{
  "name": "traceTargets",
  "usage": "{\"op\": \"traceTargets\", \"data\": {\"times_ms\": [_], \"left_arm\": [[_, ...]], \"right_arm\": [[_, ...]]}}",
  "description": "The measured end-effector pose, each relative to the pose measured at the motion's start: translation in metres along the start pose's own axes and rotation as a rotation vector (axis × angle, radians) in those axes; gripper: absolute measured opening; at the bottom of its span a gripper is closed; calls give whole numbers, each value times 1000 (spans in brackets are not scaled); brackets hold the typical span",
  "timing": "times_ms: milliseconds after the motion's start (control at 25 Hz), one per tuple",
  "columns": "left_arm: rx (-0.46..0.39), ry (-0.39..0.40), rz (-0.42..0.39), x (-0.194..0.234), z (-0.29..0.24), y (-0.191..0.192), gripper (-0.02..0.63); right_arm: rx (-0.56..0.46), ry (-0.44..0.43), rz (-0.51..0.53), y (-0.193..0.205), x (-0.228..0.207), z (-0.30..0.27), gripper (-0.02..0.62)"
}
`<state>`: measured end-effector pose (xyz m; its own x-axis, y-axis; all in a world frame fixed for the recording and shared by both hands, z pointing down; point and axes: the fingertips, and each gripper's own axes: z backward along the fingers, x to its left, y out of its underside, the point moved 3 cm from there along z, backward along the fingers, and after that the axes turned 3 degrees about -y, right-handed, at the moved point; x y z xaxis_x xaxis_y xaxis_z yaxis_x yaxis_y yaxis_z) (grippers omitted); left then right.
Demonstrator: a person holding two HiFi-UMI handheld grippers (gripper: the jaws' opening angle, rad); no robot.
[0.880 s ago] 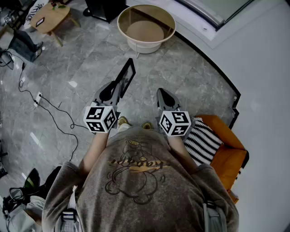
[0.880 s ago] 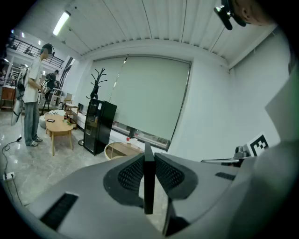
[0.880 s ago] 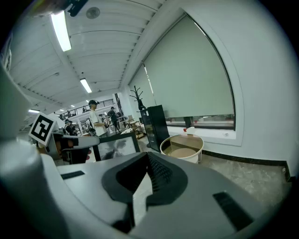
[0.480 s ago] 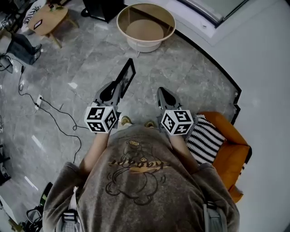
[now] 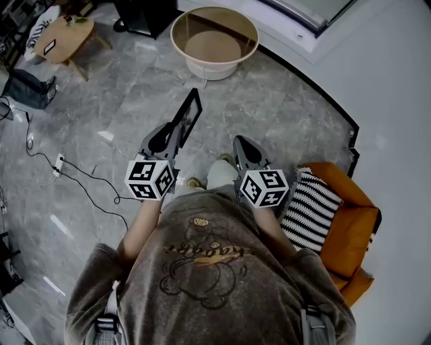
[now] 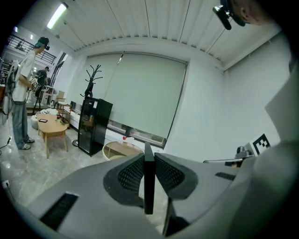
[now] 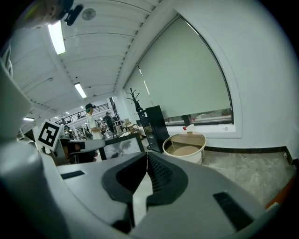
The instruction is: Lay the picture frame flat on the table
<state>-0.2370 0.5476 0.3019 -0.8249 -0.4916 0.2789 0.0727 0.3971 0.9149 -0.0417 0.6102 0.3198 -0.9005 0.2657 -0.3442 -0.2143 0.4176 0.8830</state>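
- Gripping the picture frame [image 5: 188, 113], the left gripper [image 5: 177, 127] has its jaws clamped on the frame's lower part. The frame is held up on edge in the air over the grey marble floor [image 5: 135, 87], in front of the person.
- Left gripper view shows only the frame's thin black edge, squeezed between the two ribbed pads [image 6: 130, 173]. Front and back are both out of sight there.
- Head view: the frame's bottom end is hidden behind the left gripper, and its glass is too dark to read.
- Right gripper view catches the frame's front (some pale plant-like print, too blurry to say).
- The right gripper [image 5: 238, 141] is clenched with nothing in it, its tips meeting. It sits just beside the left one and clear of the frame.
- The person's sweatshirt [image 5: 209, 269] fills the bottom of the head view and covers most of the legs and the floor below.
- A round beige table [image 5: 214, 15] stands ahead of the frame, well apart; the frame lies on no table yet.
- A low wooden table [image 5: 64, 32] sits far left and a black cabinet [image 5: 145, 12] is cut off at the top edge.
- An orange armchair [image 5: 353, 229] with a striped cushion [image 5: 310, 205] stands at the right.
- A cable [image 5: 81, 168] trails across the floor on the left.
- Another person [image 6: 21, 93] stands far off by the wooden table.
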Motion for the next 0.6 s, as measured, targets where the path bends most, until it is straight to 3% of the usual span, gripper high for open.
{"op": "traceTargets", "data": {"times_ms": [600], "left_arm": [[4, 16, 4, 34, -31, -13, 81]], "right_arm": [[31, -5, 11, -5, -4, -51, 20]]}}
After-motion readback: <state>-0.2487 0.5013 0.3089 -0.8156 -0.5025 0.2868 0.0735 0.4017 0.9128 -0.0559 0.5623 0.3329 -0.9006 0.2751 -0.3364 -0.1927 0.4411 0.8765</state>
